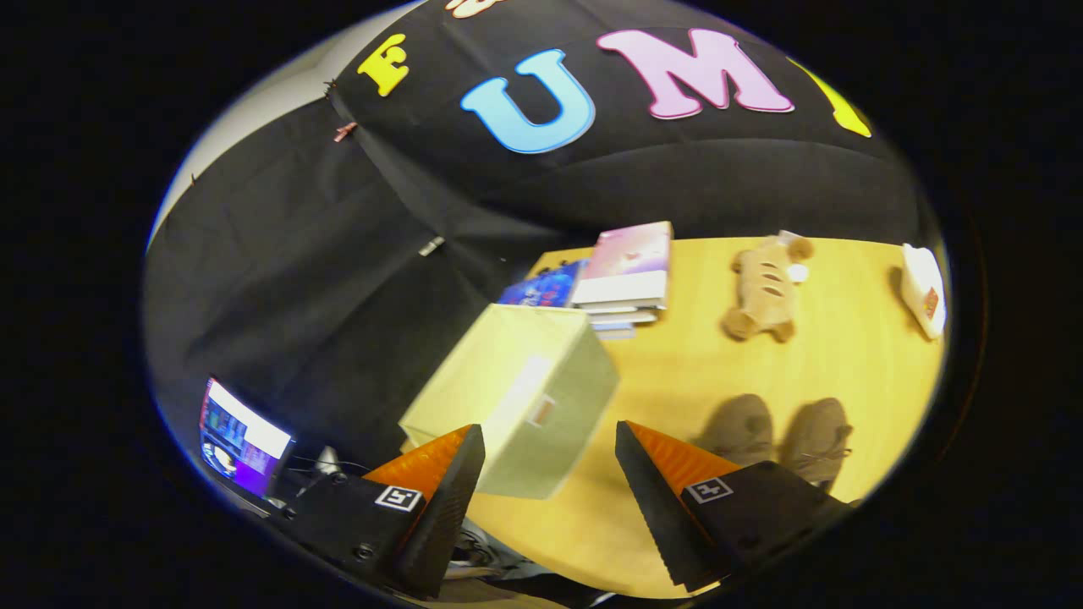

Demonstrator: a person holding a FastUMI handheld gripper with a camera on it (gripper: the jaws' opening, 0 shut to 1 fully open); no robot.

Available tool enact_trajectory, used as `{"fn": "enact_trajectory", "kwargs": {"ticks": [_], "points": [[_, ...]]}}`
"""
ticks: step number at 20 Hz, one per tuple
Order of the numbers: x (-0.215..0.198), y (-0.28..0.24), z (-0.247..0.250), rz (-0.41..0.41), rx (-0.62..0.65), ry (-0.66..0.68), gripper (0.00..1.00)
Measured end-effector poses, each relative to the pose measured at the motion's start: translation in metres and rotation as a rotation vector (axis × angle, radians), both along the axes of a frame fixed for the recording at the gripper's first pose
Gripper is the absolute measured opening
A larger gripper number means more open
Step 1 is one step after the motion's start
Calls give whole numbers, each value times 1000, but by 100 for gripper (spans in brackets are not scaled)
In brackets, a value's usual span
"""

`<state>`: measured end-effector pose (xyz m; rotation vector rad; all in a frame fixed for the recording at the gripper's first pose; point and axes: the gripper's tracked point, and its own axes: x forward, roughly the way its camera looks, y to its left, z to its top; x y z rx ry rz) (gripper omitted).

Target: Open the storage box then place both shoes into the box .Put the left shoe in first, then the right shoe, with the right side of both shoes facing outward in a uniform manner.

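Observation:
A pale green fabric storage box with its lid down sits on the wooden table, just ahead of my fingers and slightly toward the left one. Two grey-brown shoes stand side by side on the table, just beyond my right finger. My gripper hovers above the table's near edge, open, with nothing between its fingers. The whole view is tilted.
Beyond the box lies a stack of books. A brown plush toy rests further right, and a white packet sits at the table's far right side. A lit screen stands off the table beside my left finger.

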<state>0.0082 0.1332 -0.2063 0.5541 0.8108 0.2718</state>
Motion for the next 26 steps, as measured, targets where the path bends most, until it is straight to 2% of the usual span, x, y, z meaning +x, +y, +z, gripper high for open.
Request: {"fn": "enact_trajectory", "kwargs": {"ticks": [3, 8, 12, 15, 17, 19, 20, 23, 26], "points": [[-21, -40, -45, -29, -113, 71, 96], [-50, -82, -118, 23, -310, 176, 97], [-47, -91, -159, 9, -354, 235, 93], [-31, -90, -178, -10, -379, 238, 78], [-24, -90, -192, -9, -422, 241, 73], [-23, -98, -203, -26, -494, 252, 60], [-23, -102, -206, -39, -511, 261, 52], [-27, -109, -201, -94, -529, 287, 8], [-29, -107, -176, -126, -513, 261, 7]]}}
